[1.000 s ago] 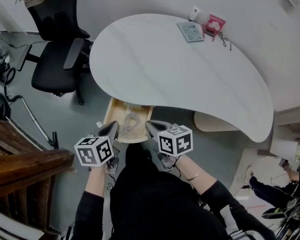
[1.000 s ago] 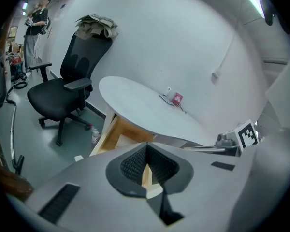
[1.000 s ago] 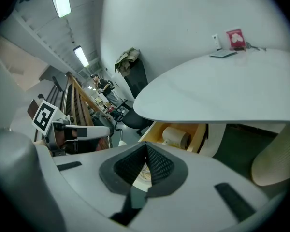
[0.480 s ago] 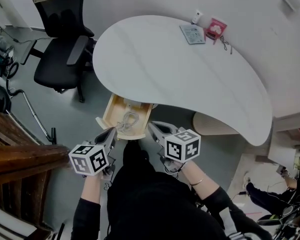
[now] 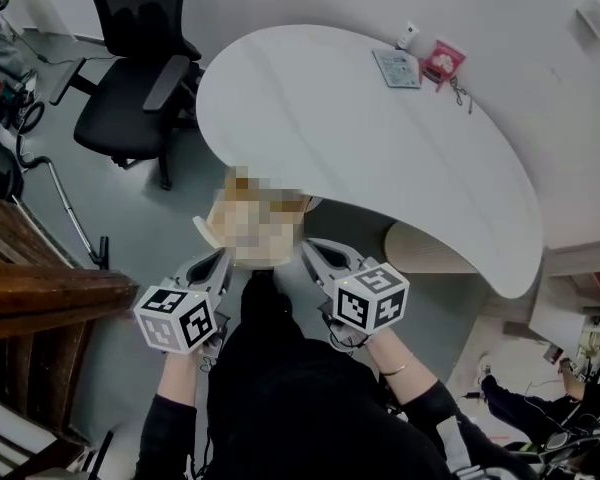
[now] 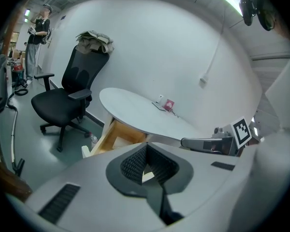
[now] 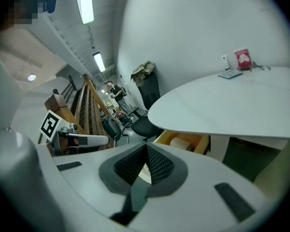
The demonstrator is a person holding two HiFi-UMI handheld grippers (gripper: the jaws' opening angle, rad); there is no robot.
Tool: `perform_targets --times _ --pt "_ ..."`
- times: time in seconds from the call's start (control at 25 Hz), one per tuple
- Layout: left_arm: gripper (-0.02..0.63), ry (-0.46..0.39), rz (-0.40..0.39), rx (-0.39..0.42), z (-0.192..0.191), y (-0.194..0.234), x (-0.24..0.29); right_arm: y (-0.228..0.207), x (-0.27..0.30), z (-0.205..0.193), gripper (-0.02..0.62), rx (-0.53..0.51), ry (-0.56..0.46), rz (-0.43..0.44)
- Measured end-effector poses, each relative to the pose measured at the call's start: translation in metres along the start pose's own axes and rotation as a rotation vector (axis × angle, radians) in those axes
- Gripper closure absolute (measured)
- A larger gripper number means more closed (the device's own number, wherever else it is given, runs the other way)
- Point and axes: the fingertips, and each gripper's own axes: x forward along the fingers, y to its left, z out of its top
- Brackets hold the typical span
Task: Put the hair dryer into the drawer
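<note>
White table [image 5: 380, 148], one, curved, fills the middle. One black chair [image 5: 130, 98] stands at its far left. One wooden drawer [image 6: 106, 138] is pulled out beneath the table. Two claws hang just before it, the left gripper [image 5: 218, 266] and the right gripper [image 5: 320, 255], both clenched on nothing. One pale cylinder in the drawer looks like the hair dryer [image 7: 183, 143]. Four small items [image 5: 443, 60] sit at the table's far edge.

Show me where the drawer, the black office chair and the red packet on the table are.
drawer [image 6: 104, 137], left gripper view, its wooden side wall.
black office chair [image 5: 120, 126], head view, its seat.
red packet [image 5: 447, 60], head view, its top face.
</note>
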Motion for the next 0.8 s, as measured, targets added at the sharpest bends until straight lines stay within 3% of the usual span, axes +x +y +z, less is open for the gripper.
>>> perform_targets --times 0.28,0.8 --pt "0.597 -0.103 -0.041 0.035 0.017 -0.016 -0.020 0.011 -0.016 0.007 0.592 -0.025 -0.046 0.053" --pt "0.597 -0.245 -0.082 0.166 0.061 -0.048 -0.043 0.029 -0.056 0.067 0.592 -0.073 -0.284 0.046"
